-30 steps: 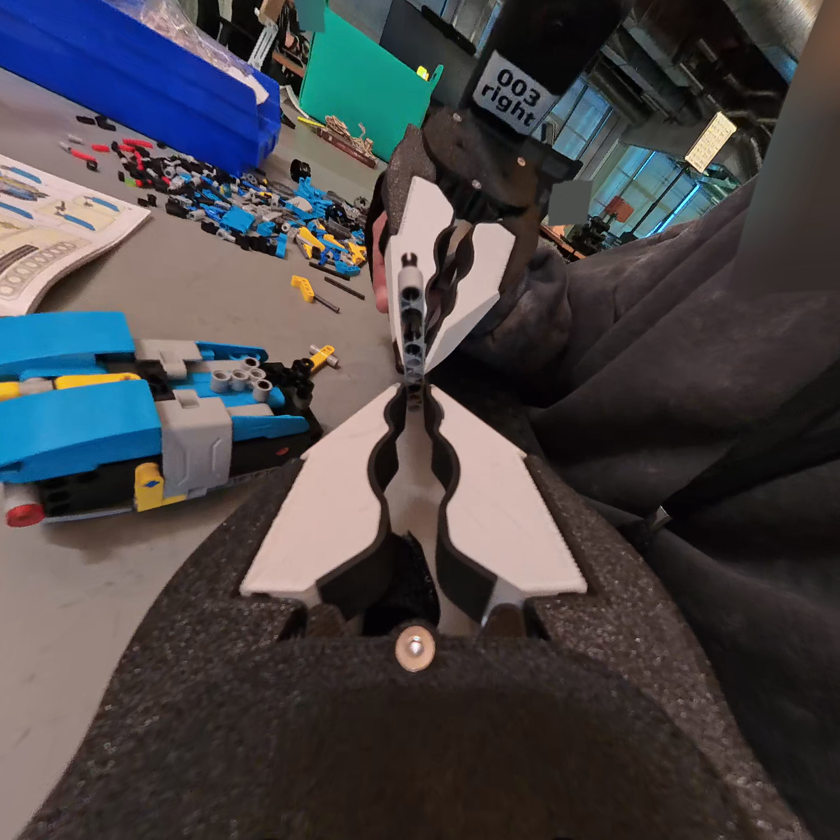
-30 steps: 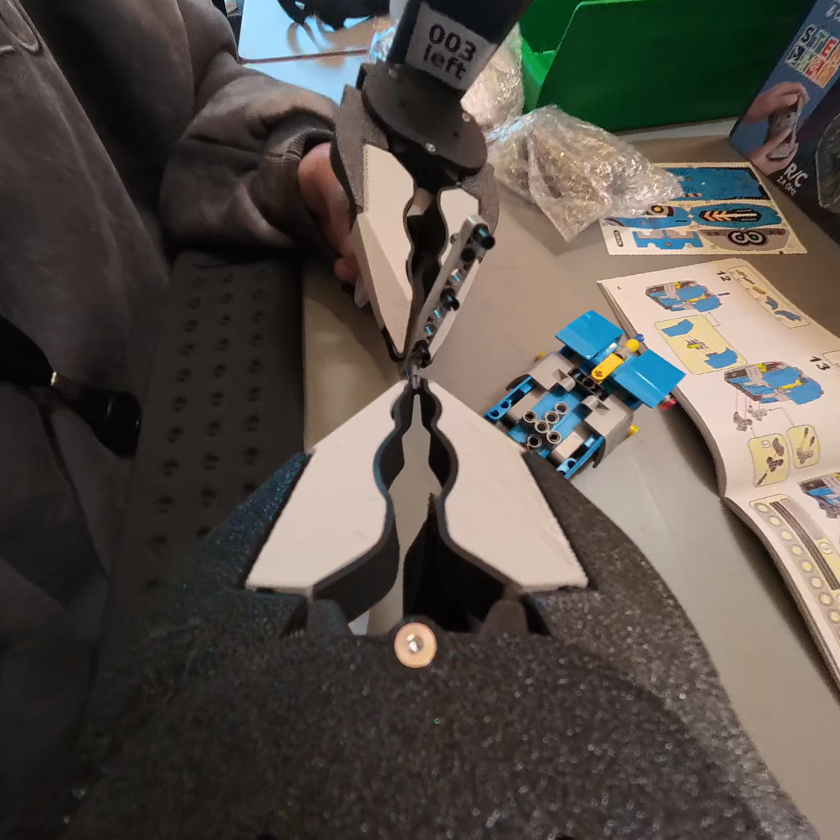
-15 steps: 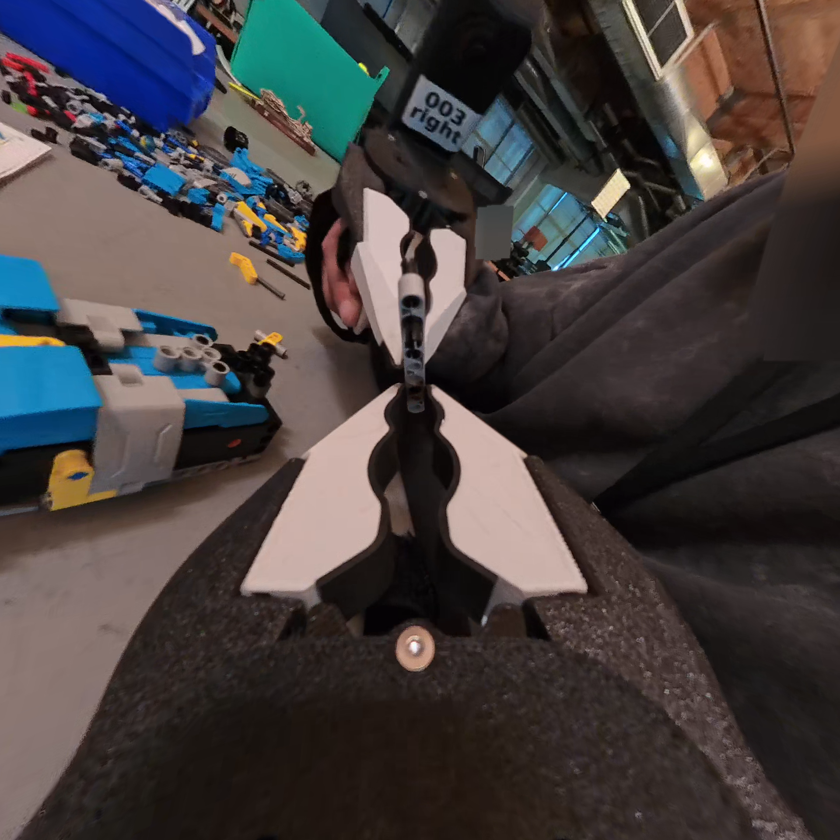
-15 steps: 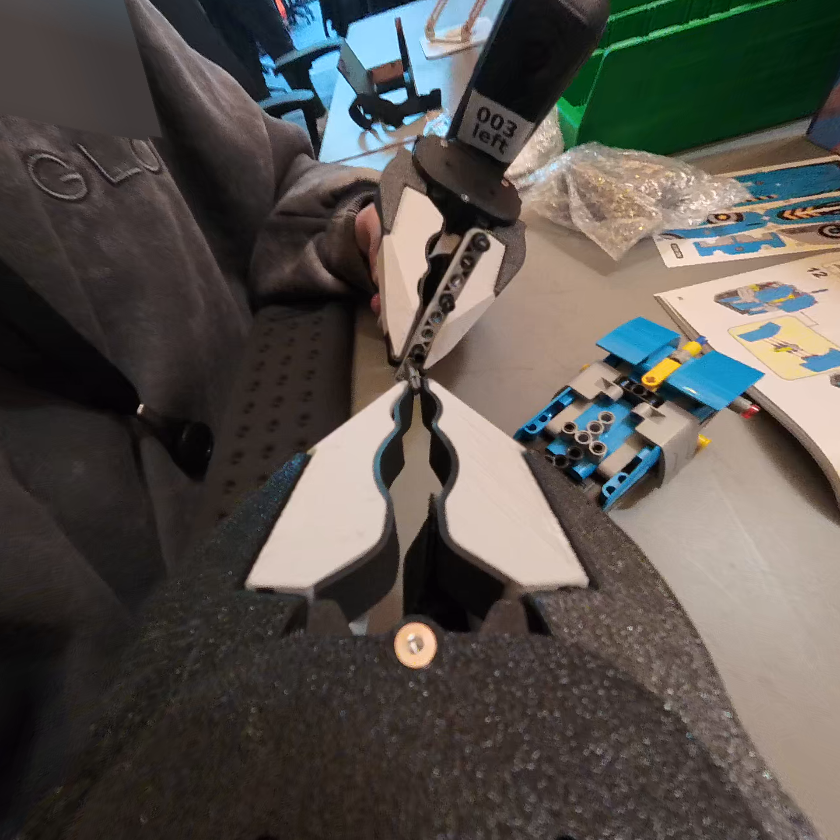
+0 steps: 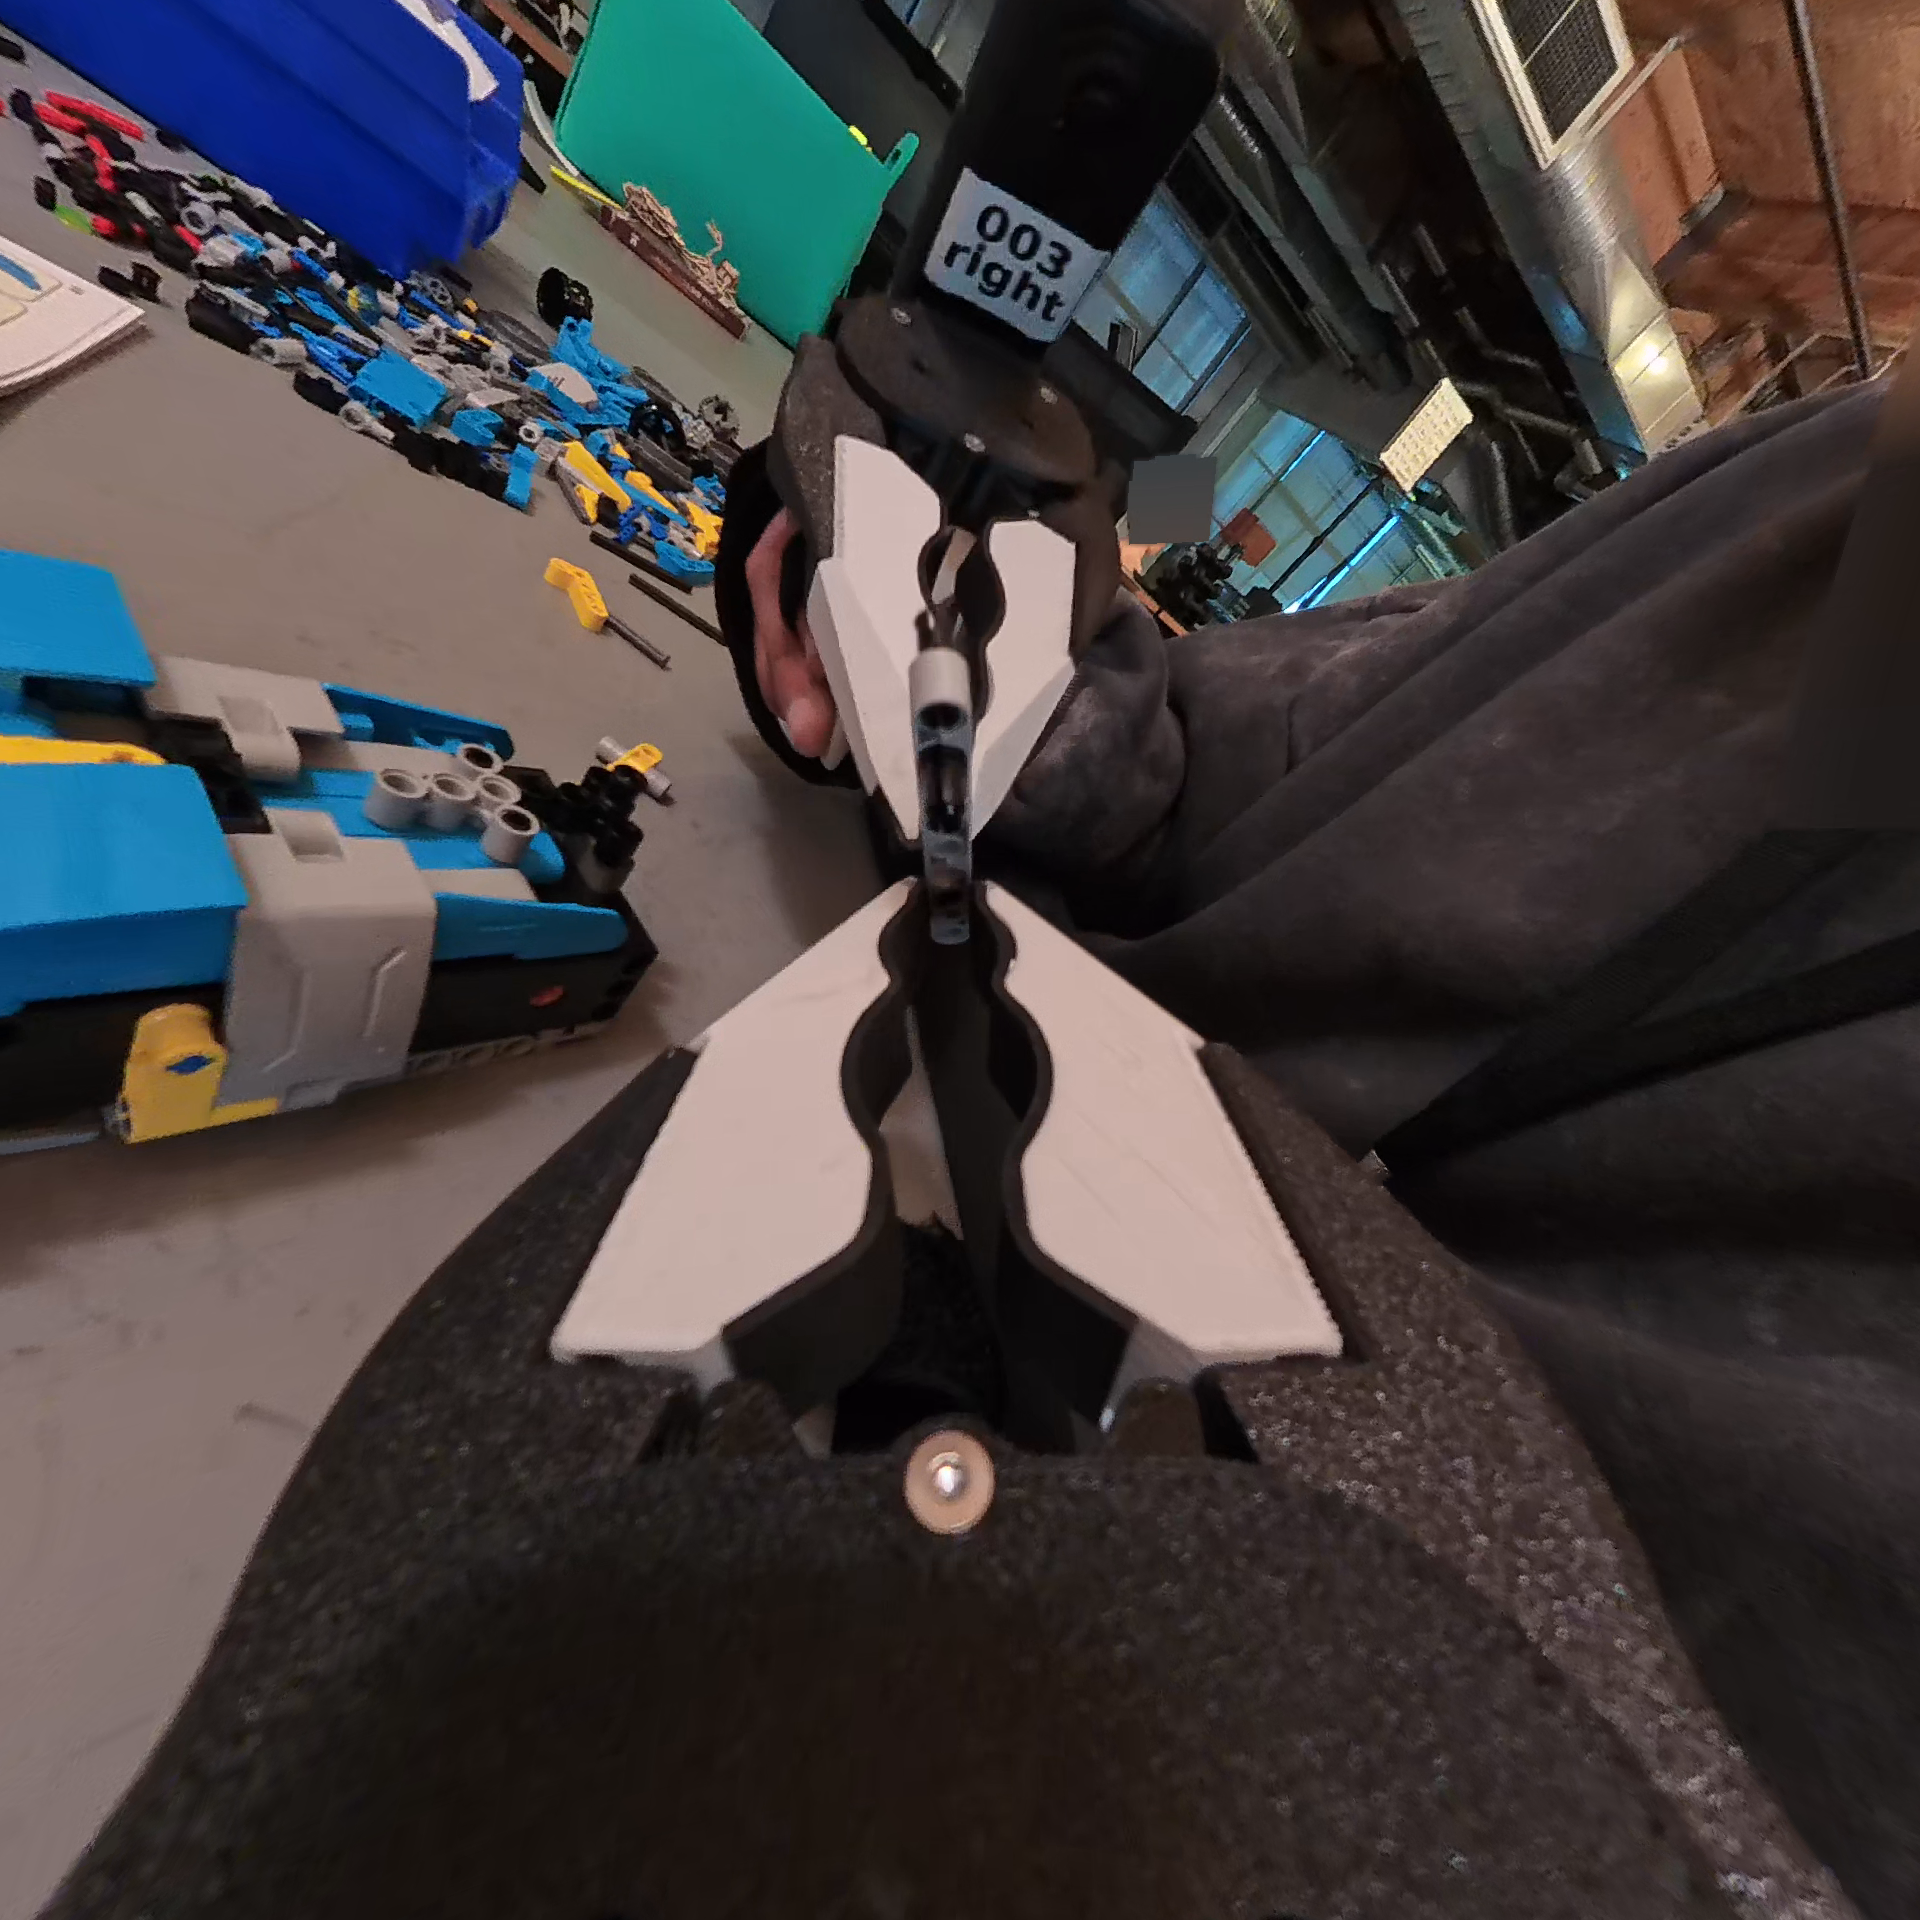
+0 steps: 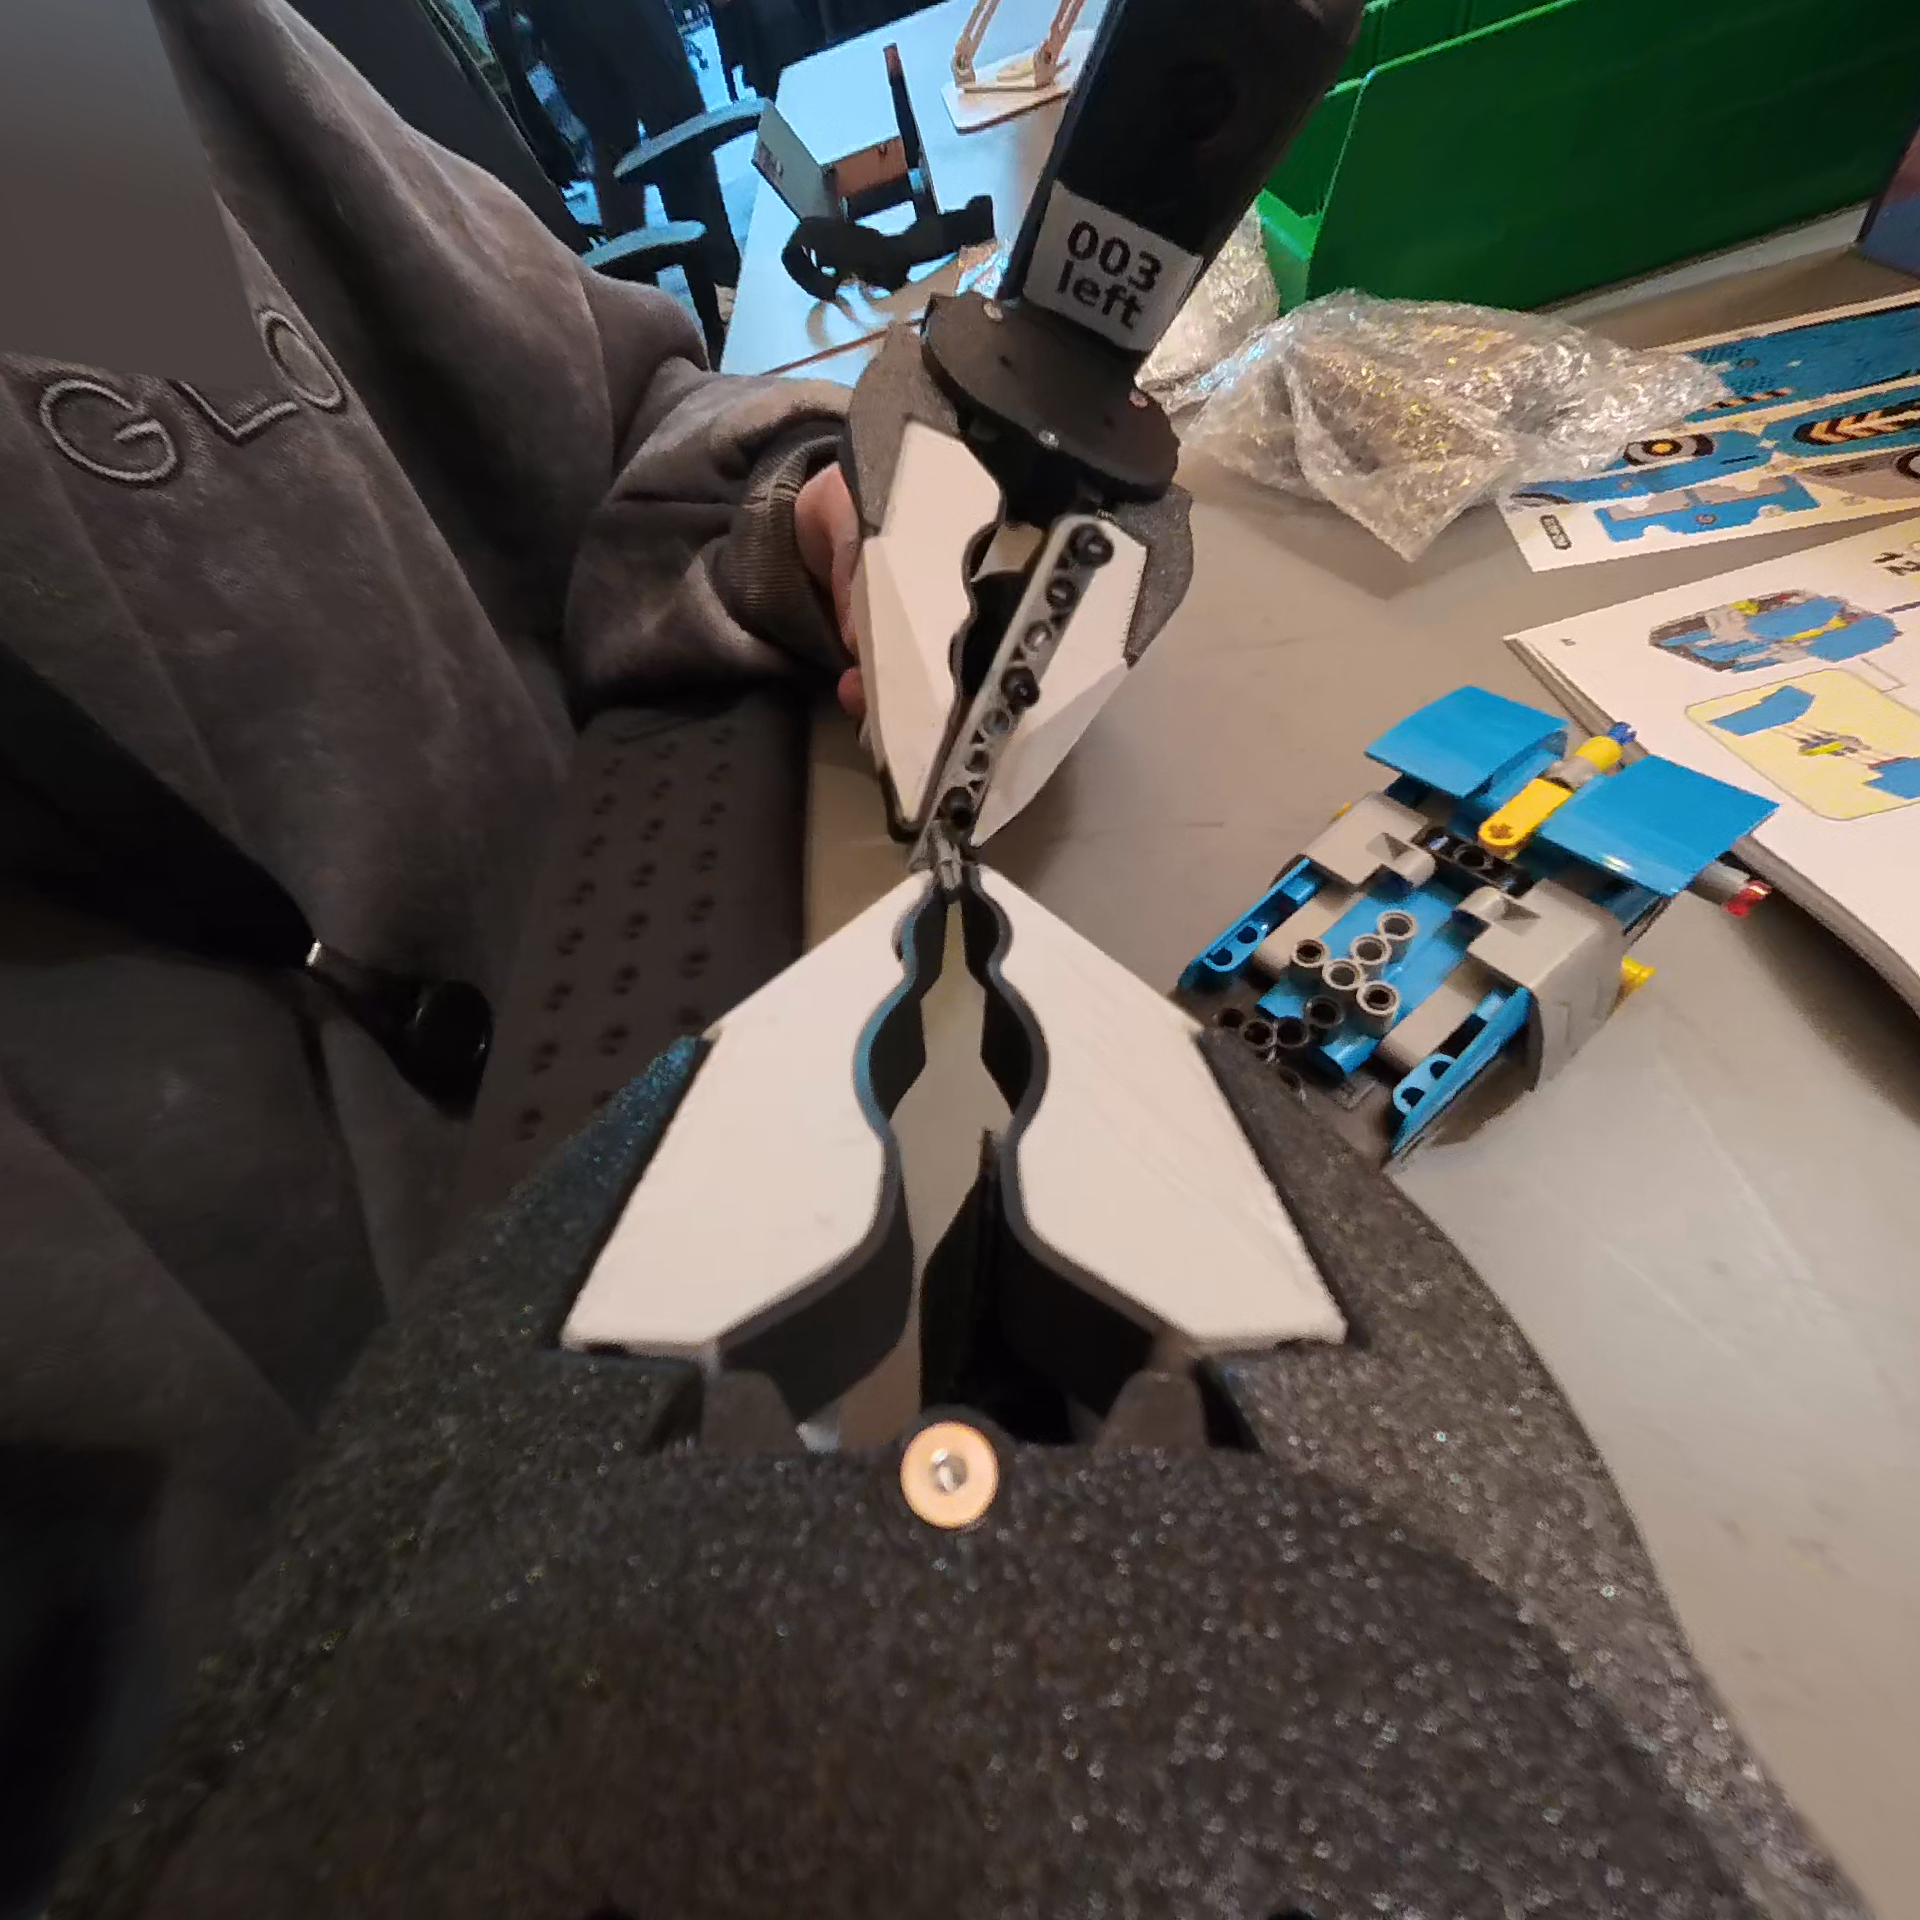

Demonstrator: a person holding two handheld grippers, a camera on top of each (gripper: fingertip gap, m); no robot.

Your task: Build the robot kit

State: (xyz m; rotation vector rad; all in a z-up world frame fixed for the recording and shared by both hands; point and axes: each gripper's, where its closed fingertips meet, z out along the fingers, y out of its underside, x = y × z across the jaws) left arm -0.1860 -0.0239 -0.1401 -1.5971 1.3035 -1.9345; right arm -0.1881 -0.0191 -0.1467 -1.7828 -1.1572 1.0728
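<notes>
My left gripper (image 5: 945,906) is shut on a grey beam with holes (image 5: 941,774), which sticks out past its tips. In the right wrist view the beam (image 6: 1029,665) lies slanted between the left gripper's white fingers (image 6: 914,623). My right gripper (image 6: 948,881) is shut on a small dark pin (image 6: 945,854). The pin's tip meets the near end of the beam. The two grippers face each other tip to tip above the table edge, in front of a person in a dark hoodie. A hand holds each one.
A part-built blue and grey toy car (image 5: 270,935) (image 6: 1455,935) sits on the grey table beside the grippers. Loose parts (image 5: 468,395), a blue bin (image 5: 312,104) and a teal board (image 5: 727,187) lie behind. An instruction booklet (image 6: 1766,748), bubble wrap (image 6: 1403,416) and green crates (image 6: 1610,135) are at the right. Less than 4 cm separates the two grippers' tips.
Both grippers stay tip to tip and have tilted upward together, away from the table. The beam and pin remain held. The car has not moved on the table.
</notes>
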